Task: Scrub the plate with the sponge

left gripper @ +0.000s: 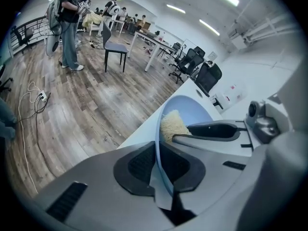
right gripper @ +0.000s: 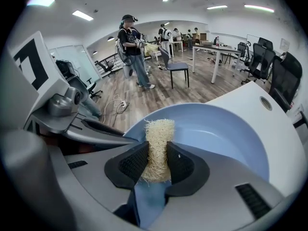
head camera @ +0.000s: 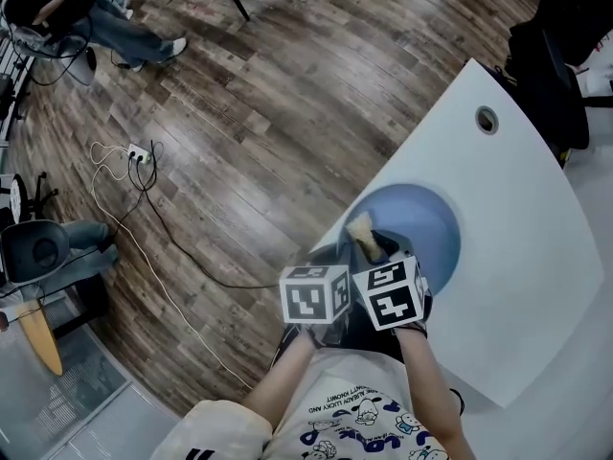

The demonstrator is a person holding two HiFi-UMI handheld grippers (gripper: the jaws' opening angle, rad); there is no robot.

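Note:
A light blue plate [head camera: 423,226] sits at the near left edge of the white table [head camera: 522,257]. My left gripper [head camera: 335,260] is shut on the plate's near rim; in the left gripper view the rim [left gripper: 158,143] runs edge-on between the black pads [left gripper: 139,165]. My right gripper [head camera: 376,252] is shut on a pale, fibrous sponge [head camera: 361,229], which rests against the inner near-left side of the plate. In the right gripper view the sponge [right gripper: 158,143] stands upright between the pads, over the plate [right gripper: 219,129]. The two grippers are side by side.
The table has a round cable hole [head camera: 487,120] at its far end. Wooden floor lies left of the table, with a power strip and cables [head camera: 140,154]. People and office chairs [right gripper: 177,66] are farther off in the room.

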